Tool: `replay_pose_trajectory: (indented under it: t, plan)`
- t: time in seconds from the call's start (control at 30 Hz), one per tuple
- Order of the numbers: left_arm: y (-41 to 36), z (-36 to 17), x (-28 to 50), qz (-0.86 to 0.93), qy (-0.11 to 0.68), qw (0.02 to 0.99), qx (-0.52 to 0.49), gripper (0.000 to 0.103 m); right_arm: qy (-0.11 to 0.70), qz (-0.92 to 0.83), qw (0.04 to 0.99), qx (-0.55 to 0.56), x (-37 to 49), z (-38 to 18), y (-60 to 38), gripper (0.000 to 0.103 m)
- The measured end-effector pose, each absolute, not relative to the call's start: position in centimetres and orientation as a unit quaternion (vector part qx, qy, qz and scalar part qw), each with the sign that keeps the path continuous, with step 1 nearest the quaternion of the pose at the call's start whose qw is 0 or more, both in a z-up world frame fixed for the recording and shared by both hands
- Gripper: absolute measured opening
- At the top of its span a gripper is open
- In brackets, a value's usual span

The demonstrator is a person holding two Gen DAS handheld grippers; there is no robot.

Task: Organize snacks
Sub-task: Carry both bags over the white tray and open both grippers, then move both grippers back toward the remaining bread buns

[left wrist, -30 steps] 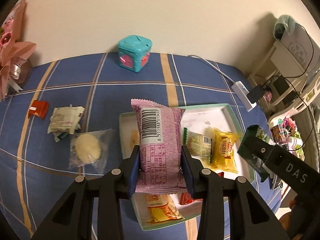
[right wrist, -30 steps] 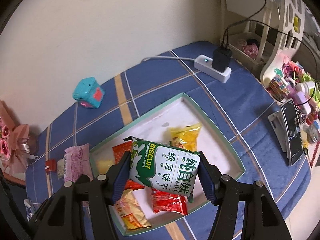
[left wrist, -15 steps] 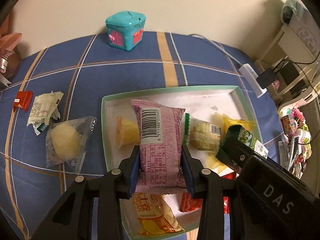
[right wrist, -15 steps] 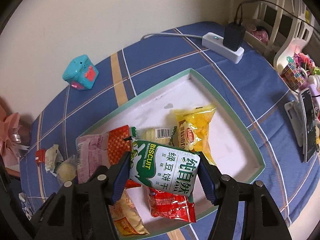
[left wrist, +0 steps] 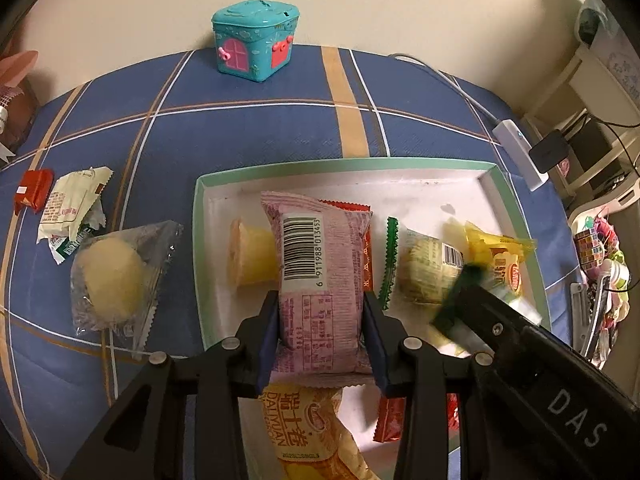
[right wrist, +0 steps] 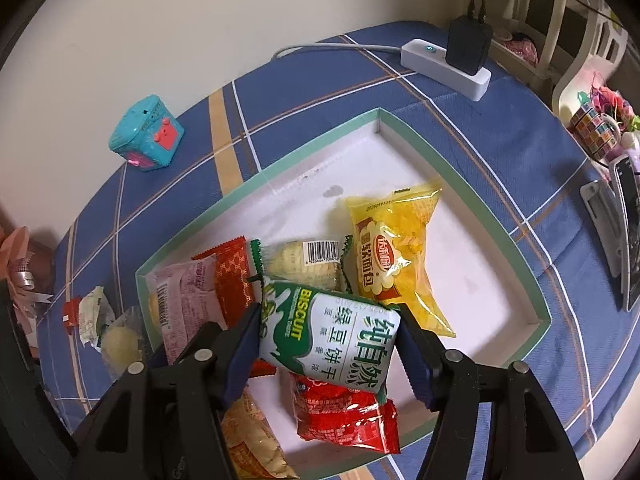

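Note:
My left gripper [left wrist: 320, 332] is shut on a pink snack packet [left wrist: 316, 272] and holds it over the left part of the green-rimmed white tray [left wrist: 344, 166]. My right gripper [right wrist: 328, 344] is shut on a green and white biscuit packet [right wrist: 332, 336] above the tray [right wrist: 460, 168]; it shows blurred in the left wrist view [left wrist: 480, 312]. In the tray lie a yellow bread packet [right wrist: 396, 268], a red packet [right wrist: 348, 416], an orange-red packet [right wrist: 234, 280], a pale cake with a barcode [right wrist: 304, 264] and a yellow-orange packet [left wrist: 316, 432].
On the blue checked cloth left of the tray lie a clear-wrapped cake [left wrist: 116, 276], a white crumpled wrapper [left wrist: 72, 208] and a small red packet [left wrist: 34, 190]. A teal toy house [left wrist: 256, 46] stands at the back. A white power strip [right wrist: 448, 64] lies at the right.
Both grippers have moved forward and lower over the tray with their packets still held. The right gripper has moved closer beside the left one.

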State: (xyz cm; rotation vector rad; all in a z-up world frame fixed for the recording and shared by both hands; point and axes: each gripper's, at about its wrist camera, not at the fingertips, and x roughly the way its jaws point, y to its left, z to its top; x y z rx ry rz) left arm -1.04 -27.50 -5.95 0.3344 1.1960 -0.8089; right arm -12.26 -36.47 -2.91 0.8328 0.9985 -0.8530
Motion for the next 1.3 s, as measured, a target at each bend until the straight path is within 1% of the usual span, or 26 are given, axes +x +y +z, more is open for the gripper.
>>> replay_pose_trajectory:
  t: [0.03, 0.1, 0.17, 0.33, 0.4, 0.57, 0.7, 0.9, 1.03, 1.1, 1.13, 1.17, 1.2, 1.23, 1.3]
  plan:
    - [-27.5, -5.8, -1.0, -0.368, 0.544, 0.739, 0.152, 0.044, 0.45, -0.385, 0.713, 0.375, -12.2, -2.8, -36.5, 0.069]
    - [-27.3, -5.2, -1.0, -0.366, 0.538, 0.744, 0.155, 0.051, 0.447, -0.388, 0.715, 0.372, -12.3, -2.4, -36.6, 0.071]
    - [-27.2, -4.6, -0.9, -0.366, 0.535, 0.746, 0.154, 0.054, 0.441, -0.388, 0.716, 0.377, -12.5, -2.1, -36.8, 0.073]
    - [-26.8, -2.4, -0.9, -0.373, 0.52, 0.753, 0.153, 0.056, 0.44, -0.385, 0.721, 0.372, -12.6, -0.5, -36.8, 0.074]
    - [-26.7, -1.4, -0.9, -0.373, 0.514, 0.757, 0.153, 0.062, 0.435, -0.385, 0.729, 0.363, -12.6, 0.8, -36.6, 0.074]
    - [-25.7, 0.5, -0.6, -0.357, 0.498, 0.773, 0.163, 0.063, 0.417, -0.385, 0.746, 0.349, -13.0, 3.6, -36.1, 0.074]
    - [-24.8, 0.8, 0.1, -0.343, 0.497, 0.781, 0.161, 0.063, 0.41, -0.391, 0.75, 0.342, -13.3, 4.7, -35.9, 0.074]
    - [-23.6, 1.0, 1.3, -0.324, 0.5, 0.789, 0.151, 0.063, 0.416, -0.392, 0.746, 0.34, -13.2, 4.5, -36.0, 0.074]
    - [-22.6, 1.5, 2.2, -0.311, 0.5, 0.796, 0.141, 0.063, 0.436, -0.389, 0.739, 0.335, -12.6, 3.4, -35.9, 0.075]
    - [-22.2, 1.6, 2.6, -0.303, 0.5, 0.799, 0.138, 0.067, 0.445, -0.388, 0.737, 0.33, -12.2, 3.1, -35.7, 0.076]
    - [-22.0, 1.7, 2.7, -0.3, 0.499, 0.801, 0.138, 0.07, 0.447, -0.387, 0.737, 0.327, -12.1, 3.1, -35.6, 0.079]
    - [-21.9, 1.7, 2.9, -0.299, 0.499, 0.802, 0.138, 0.079, 0.449, -0.387, 0.738, 0.323, -12.0, 3.1, -35.5, 0.083]
    - [-21.8, 1.7, 3.0, -0.297, 0.499, 0.803, 0.136, 0.082, 0.45, -0.388, 0.739, 0.319, -11.9, 3.1, -35.4, 0.093]
    - [-21.6, 1.8, 3.2, -0.296, 0.499, 0.804, 0.133, 0.082, 0.451, -0.389, 0.74, 0.313, -11.7, 3.2, -35.2, 0.101]
    - [-21.3, 1.8, 3.5, -0.29, 0.498, 0.807, 0.128, 0.084, 0.45, -0.391, 0.744, 0.302, -11.6, 3.4, -35.0, 0.103]
